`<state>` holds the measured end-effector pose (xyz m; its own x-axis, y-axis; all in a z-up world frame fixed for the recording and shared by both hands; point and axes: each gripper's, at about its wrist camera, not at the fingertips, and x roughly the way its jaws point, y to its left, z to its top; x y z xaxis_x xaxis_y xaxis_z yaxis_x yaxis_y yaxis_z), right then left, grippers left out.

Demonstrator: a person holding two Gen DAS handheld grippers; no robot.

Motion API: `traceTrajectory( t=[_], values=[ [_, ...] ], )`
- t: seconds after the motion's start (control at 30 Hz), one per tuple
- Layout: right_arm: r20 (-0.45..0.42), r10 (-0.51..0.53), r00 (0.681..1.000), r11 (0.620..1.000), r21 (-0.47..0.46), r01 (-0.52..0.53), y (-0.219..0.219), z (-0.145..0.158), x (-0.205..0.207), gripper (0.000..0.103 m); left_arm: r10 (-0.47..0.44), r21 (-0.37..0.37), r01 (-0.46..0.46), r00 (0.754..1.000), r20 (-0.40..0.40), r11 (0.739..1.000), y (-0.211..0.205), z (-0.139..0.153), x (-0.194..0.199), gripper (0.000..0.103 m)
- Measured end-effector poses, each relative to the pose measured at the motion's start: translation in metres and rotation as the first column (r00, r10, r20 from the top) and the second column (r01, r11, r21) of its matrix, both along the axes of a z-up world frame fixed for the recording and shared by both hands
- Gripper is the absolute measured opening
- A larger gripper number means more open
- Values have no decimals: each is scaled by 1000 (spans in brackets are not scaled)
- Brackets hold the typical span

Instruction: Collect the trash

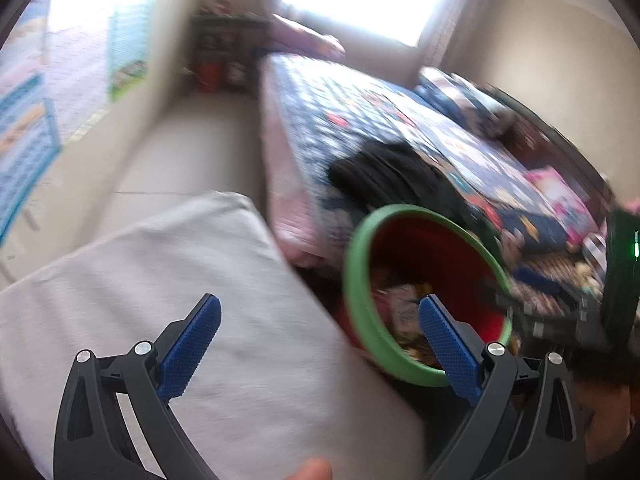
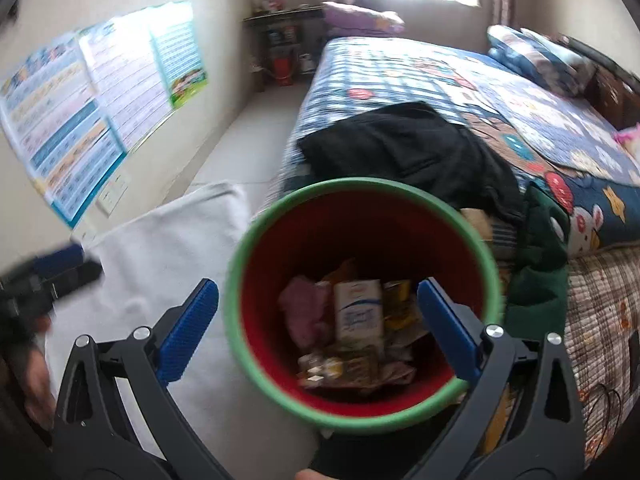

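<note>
The right gripper (image 2: 318, 306) is hanging just over the mouth of a red bin (image 2: 360, 236) with a green rim (image 2: 256, 240), its blue pads (image 2: 188, 330) standing spread wide and pinching nothing; the right-hand pad is overlapping the rim's inner edge in the picture, though contact cannot be told. Trash (image 2: 356, 320) is lying heaped in the bottom of the bin: a white carton, a pink wad, yellow wrappers. Left of the bin a pale cushion (image 2: 168, 248) is leaving only a narrow gap, and right behind the bin a bed (image 2: 440, 76) with a patterned quilt is crowding in, a black garment (image 2: 404, 144) and a green one (image 2: 540, 252) lying on its near end. A strip of bare floor (image 2: 256, 128) is running between cushion, bed and the poster-covered wall (image 2: 100, 92) toward a far shelf.

The left gripper (image 1: 320, 322) is hovering over the cushion (image 1: 168, 280), jaws likewise wide apart and empty, with the bin (image 1: 432, 248) just to its right, tilted in this blurred view so that only part of the trash (image 1: 400, 304) is showing. This view alone is catching the right-hand device's green light at the frame's right edge, while the right view alone is showing the left device as a dark blur at far left.
</note>
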<state>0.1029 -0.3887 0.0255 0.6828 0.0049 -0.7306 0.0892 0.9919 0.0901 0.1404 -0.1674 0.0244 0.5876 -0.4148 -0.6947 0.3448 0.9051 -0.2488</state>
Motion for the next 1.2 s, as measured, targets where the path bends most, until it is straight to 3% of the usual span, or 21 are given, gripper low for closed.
traceTrajectory(
  t=[0.13,0.27,0.4,0.53,0.77,0.87,1.2],
  values=[
    [10,88,996,995,-51,-87,52,-3,-12,98,120,48,-125,989,89,991,46,20,-18,95],
    [16,132,991,990,-51,-131,96,-6,-23,98,229,77,-239,966,123,968,93,30,-38,95],
    [47,167,985,986,-21,-166,132,-4,-37,98,296,79,-302,952,81,950,139,24,-58,95],
    [67,201,977,979,-5,-202,163,-5,-48,98,381,102,-386,922,63,917,177,17,-84,95],
    [112,227,967,973,-61,-221,199,-8,-67,98,491,135,-499,867,86,856,199,9,-113,95],
    [100,246,964,967,-90,-238,207,-14,-71,98,493,146,-499,866,77,854,198,4,-116,95],
    [112,224,968,974,-62,-219,190,-6,-71,98,472,140,-477,879,73,868,188,4,-116,95]
  ],
)
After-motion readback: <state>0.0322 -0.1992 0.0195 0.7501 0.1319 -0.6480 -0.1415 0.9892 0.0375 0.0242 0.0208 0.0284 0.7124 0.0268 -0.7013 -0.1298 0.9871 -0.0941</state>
